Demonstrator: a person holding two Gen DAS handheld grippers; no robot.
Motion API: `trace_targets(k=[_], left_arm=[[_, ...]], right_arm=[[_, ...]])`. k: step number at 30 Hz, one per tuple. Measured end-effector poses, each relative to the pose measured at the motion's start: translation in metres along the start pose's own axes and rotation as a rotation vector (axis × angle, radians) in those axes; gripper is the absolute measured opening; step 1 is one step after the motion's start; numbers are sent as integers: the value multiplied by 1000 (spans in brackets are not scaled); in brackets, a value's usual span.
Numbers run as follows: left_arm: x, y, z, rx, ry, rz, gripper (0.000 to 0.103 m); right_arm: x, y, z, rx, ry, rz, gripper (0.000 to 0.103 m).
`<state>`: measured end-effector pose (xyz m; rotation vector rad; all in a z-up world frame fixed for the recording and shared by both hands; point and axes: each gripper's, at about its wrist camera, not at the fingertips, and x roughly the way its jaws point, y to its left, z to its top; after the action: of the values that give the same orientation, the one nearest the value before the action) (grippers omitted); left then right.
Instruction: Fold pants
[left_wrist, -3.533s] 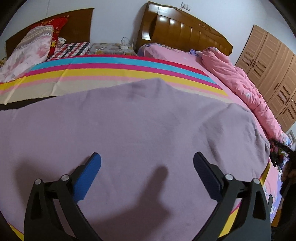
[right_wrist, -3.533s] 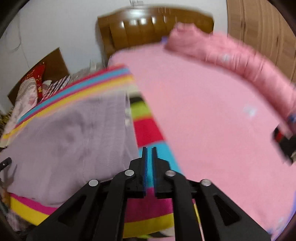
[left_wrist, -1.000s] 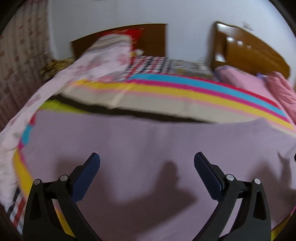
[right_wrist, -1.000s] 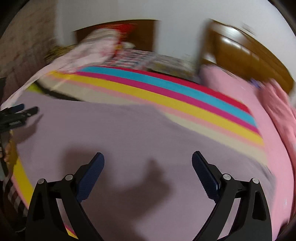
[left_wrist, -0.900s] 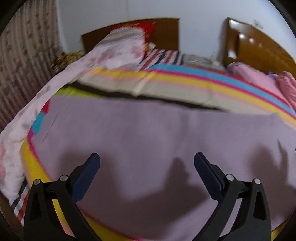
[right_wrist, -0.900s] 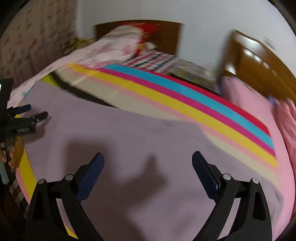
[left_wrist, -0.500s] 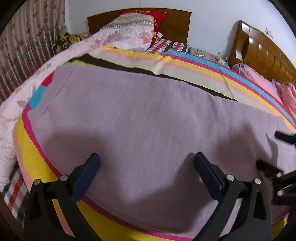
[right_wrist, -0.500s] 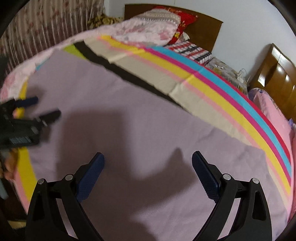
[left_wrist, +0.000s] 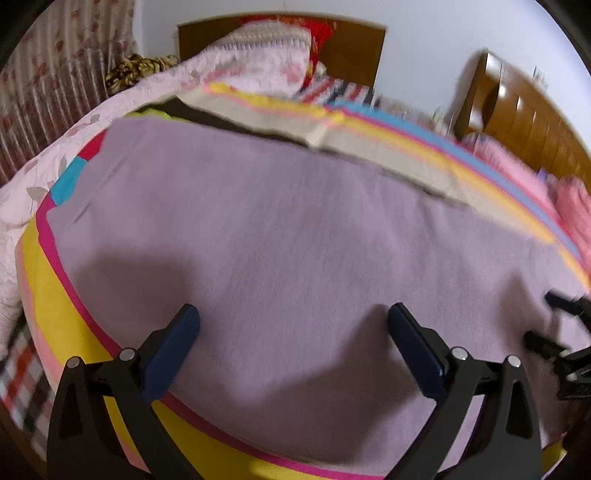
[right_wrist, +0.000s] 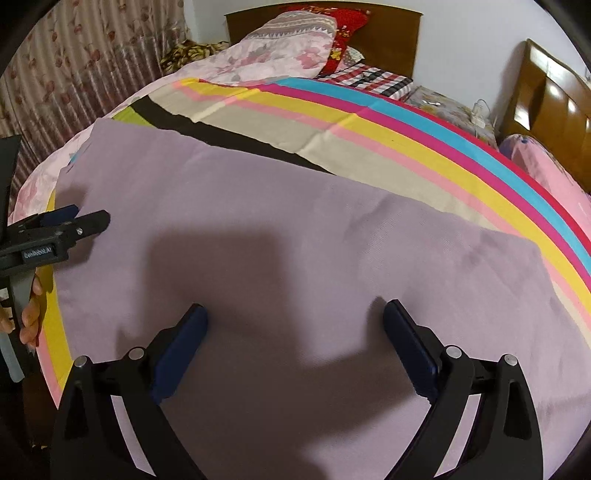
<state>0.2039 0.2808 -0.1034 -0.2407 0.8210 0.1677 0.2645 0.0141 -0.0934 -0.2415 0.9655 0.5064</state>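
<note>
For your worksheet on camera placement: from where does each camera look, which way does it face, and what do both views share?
Left wrist: sits on the left claw, looking over the lilac pants; the right claw shows at the right edge.
Right wrist: sits on the right claw, facing the same pants; the left claw and a hand show.
Shared: pants, striped bedspread.

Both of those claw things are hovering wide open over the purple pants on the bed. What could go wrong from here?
The pants lie flat on a striped sheet, so the open left gripper or right gripper might pinch the sheet too. Grabbing mid-cloth, far from an edge, could give a crooked fold.
</note>
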Motion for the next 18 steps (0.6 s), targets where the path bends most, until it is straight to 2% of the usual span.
trace_targets(k=[2,3,5,7,8,10,11,15,18], left_arm=[[-23,21,-3,-75,-93,-103,101],[-31,33,-4,-122,-116,-128,101],[-42,80,-7,-312,-165,-230,101],[-42,126,-10,-476,-176,-248,101],[-40,141,-10,-514,-175,-252,101],[-33,168,-8,-575,-182,-292,100],[-28,177,-6,-598,-165,-294,93],[6,193,3,-644,-63,-342,87],[22,197,7,-662,-50,-376,87]], right_arm=[[-1,0,-4,-13,-19,3,92],[-1,-1,-6,-13,-30,7,92],[-1,0,-6,-12,-34,7,95],[2,2,-5,-19,-25,9,98],[2,2,-5,-20,-25,7,98],[1,1,-5,-19,-26,10,99],[1,1,-5,-16,-28,14,99],[0,1,-6,-14,-30,16,99],[0,1,-6,-14,-30,16,99]])
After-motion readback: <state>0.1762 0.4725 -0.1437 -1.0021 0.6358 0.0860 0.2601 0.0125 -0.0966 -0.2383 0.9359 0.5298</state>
